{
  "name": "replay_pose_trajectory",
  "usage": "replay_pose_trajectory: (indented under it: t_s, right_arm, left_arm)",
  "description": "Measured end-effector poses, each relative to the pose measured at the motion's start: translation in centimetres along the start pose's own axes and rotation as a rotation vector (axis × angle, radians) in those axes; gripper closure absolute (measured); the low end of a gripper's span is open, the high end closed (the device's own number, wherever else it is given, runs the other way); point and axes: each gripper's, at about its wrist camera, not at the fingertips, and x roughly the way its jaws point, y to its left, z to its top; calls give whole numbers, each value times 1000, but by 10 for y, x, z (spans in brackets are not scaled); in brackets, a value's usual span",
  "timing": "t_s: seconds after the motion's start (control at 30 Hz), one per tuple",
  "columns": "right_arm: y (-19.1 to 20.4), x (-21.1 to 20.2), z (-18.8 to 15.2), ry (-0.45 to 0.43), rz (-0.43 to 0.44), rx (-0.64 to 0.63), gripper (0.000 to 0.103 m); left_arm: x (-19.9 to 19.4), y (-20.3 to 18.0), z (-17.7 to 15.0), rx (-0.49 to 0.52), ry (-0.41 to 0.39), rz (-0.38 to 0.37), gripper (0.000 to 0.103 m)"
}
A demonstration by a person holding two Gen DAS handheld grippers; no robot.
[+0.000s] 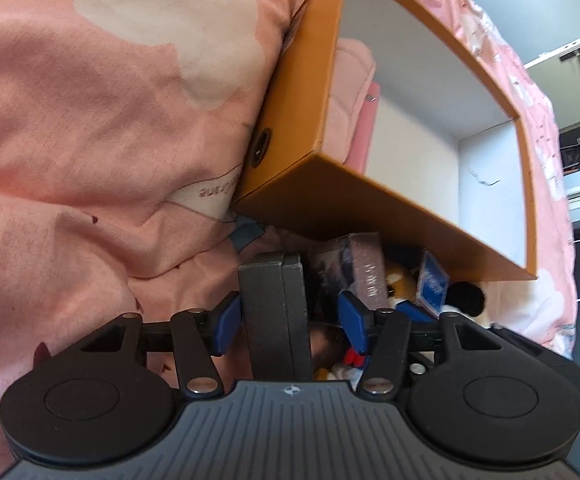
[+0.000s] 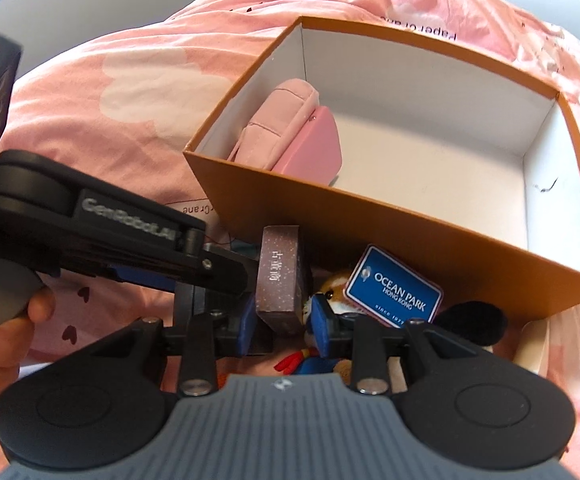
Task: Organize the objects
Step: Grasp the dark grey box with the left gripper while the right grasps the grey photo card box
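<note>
lifting straight up looks best here: right gripper [image 2: 282, 322] fingers clamp the speckled brown box [image 2: 280, 280]; left gripper [image 1: 290, 320] fingers bracket the dark grey case [image 1: 276, 312], contact unclear. beyond, on the bed [image 2: 130, 80], the orange box [image 2: 370, 216] holds just a pink pouch [image 2: 286, 128] and pink case [image 2: 314, 148].

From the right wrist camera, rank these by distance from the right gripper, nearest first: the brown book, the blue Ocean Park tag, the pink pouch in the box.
1. Brown book: between the right gripper's fingers.
2. Blue Ocean Park tag: just right of the fingers, outside the orange box's near wall.
3. Pink pouch: farthest, inside the box at its left end.
</note>
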Motion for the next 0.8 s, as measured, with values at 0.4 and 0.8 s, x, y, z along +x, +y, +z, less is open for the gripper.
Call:
replay_pose_trajectory:
  t_s: [0.4, 0.8]
  right_arm:
    - [28, 10, -1, -57, -24, -167, 71]
    - [44, 10, -5, -59, -73, -273, 70]
  left_arm:
    - [4, 7, -1, -7, -2, 21, 61]
    - [7, -2, 0, 24, -15, 3, 64]
